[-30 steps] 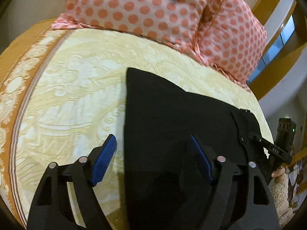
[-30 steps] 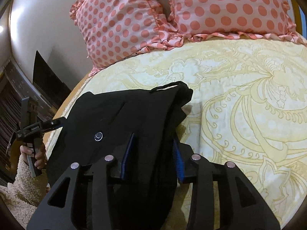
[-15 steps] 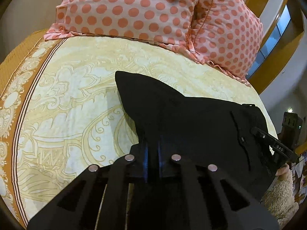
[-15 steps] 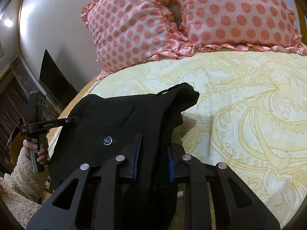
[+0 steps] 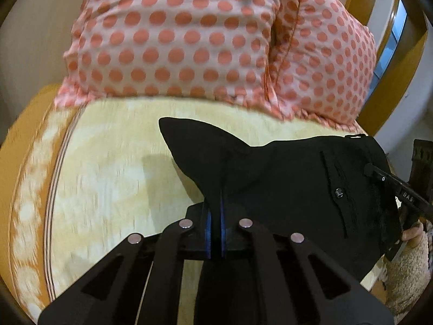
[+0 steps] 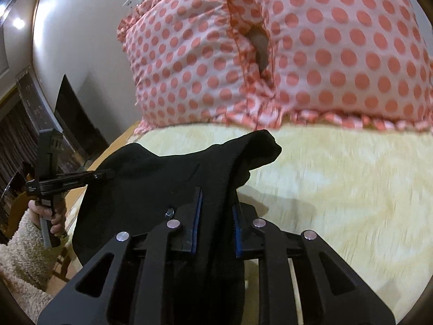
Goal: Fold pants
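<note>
The black pants [image 5: 270, 178] hang bunched above the yellow patterned bedcover [image 5: 108, 176], lifted at two spots. My left gripper [image 5: 215, 205] is shut on a thin fold at one edge, and the cloth rises to a peak beyond its blue pads. My right gripper [image 6: 216, 203] has a thick bunch of the pants [image 6: 151, 173] between its blue pads. Its jaws are closing and press on the cloth. A metal button [image 6: 169, 212] shows just left of that grip. The right wrist view also shows the left gripper [image 6: 109, 174] from the side, held by a hand [image 6: 51, 216].
Two pink pillows with coral dots [image 5: 176, 40] [image 6: 324, 54] stand close behind the pants at the head of the bed. A wooden frame [image 5: 379, 13] rises at the right in the left wrist view. A dark screen [image 6: 73, 119] leans on the wall beside the bed.
Both grippers closed on the pants, the left from wide open to fully shut. Both then rose and moved toward the pillows, lifting the cloth off the bedcover.
</note>
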The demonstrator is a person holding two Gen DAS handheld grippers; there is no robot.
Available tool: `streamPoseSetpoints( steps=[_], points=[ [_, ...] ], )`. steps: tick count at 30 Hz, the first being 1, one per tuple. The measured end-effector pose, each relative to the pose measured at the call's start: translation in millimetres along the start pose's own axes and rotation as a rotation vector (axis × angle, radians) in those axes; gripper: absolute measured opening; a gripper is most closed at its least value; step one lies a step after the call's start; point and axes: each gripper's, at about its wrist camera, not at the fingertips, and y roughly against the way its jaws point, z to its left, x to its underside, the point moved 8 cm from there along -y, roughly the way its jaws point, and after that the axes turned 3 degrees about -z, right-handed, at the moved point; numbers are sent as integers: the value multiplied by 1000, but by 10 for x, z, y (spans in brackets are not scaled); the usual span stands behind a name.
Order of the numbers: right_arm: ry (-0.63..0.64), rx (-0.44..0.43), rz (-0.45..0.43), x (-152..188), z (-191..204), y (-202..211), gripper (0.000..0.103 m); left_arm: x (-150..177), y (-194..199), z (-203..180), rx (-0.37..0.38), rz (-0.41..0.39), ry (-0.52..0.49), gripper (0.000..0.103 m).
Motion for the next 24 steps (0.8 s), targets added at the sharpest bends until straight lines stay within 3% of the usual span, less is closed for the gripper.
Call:
streamPoseSetpoints(
  steps=[4, 7, 12, 15, 17, 19, 20, 22, 23, 24],
  points=[
    [6, 39, -91, -411, -184, -209, 18, -556, -219, -16, -66, -78, -53, 4],
    [-41, 71, -130, -599, -432, -401, 18, -799, -433, 33, -80, -98, -45, 5],
    [-117, 173, 37, -358, -854, -926, 18, -743, -1051, 186, -134, 12, -45, 6],
    [-159, 206, 72, -249, -960, -1015, 20, -582, -1322, 260, -161, 66, -22, 13],
    [-138, 262, 92, -229, -966, -998, 27, -574, -1331, 248, -198, 41, -46, 17],
    [-98, 347, 105, -218, -980, -924, 48, -591, -1247, 222, -228, 22, -73, 24],
    [-68, 416, 80, -239, -974, -800, 52, -603, -1166, 208, -244, 1, -83, 32],
    [-24, 501, -14, -304, -889, -546, 55, -624, -869, 152, -287, -82, -106, 60],
    [9, 508, -80, -338, -761, -367, 57, -614, -655, 92, -300, -144, -112, 82],
    [36, 474, -112, -339, -616, -273, 62, -587, -522, 28, -290, -180, -113, 93]
  ],
)
